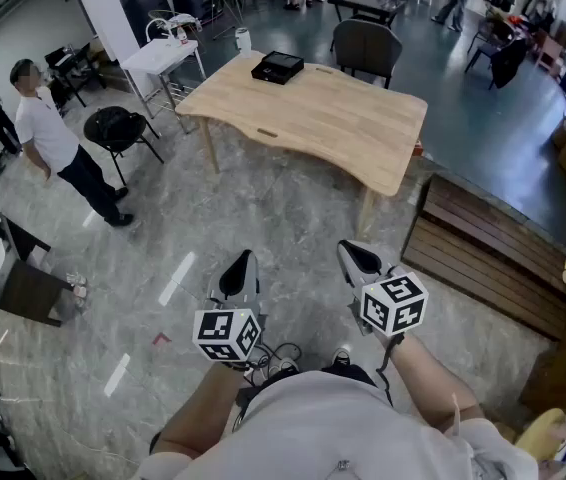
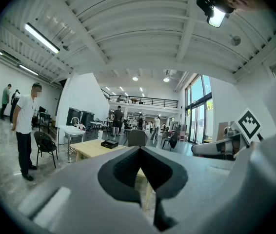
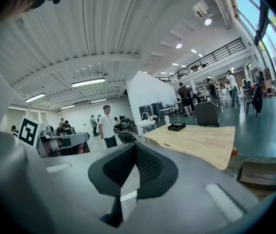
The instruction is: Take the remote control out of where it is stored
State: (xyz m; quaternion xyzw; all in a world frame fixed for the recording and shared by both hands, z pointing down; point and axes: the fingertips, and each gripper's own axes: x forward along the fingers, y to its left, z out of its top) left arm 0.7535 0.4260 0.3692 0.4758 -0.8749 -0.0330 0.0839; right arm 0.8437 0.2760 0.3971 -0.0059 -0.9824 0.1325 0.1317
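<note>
A wide hall with a pale marble floor (image 1: 213,228) fills the head view. The biggest piece on it is a light wooden table (image 1: 343,128) with a wavy near edge, standing well ahead of both grippers with bare floor between. To its right, below the table's corner, lies a low slatted wooden bench (image 1: 483,253). A dark chair (image 1: 366,50) is pushed up to the table's far side. Off to the left stand a small white side table (image 1: 163,56), a round black chair (image 1: 115,128) and a person in a white shirt (image 1: 53,143), all clear of the table's left end.

The only container on the table is a shallow black box (image 1: 277,66), set near the far edge toward the left end, apart from every rim; the rest of the tabletop is bare wood. Its inside reads only as dark, so its contents cannot be told, and the remote control cannot be made out in any view.

The left gripper (image 1: 246,256) and right gripper (image 1: 349,247) are held side by side, low and near the person's body, pointing toward the table, each with its marker cube (image 1: 228,335) at the rear. In the left gripper view the jaws of the left gripper (image 2: 139,148) meet at the tips with nothing between them, the table (image 2: 91,149) and box (image 2: 109,144) far beyond. The right gripper view shows the right gripper (image 3: 134,145) likewise closed and empty, with the table (image 3: 201,143) and box (image 3: 176,126) off to its right.
</note>
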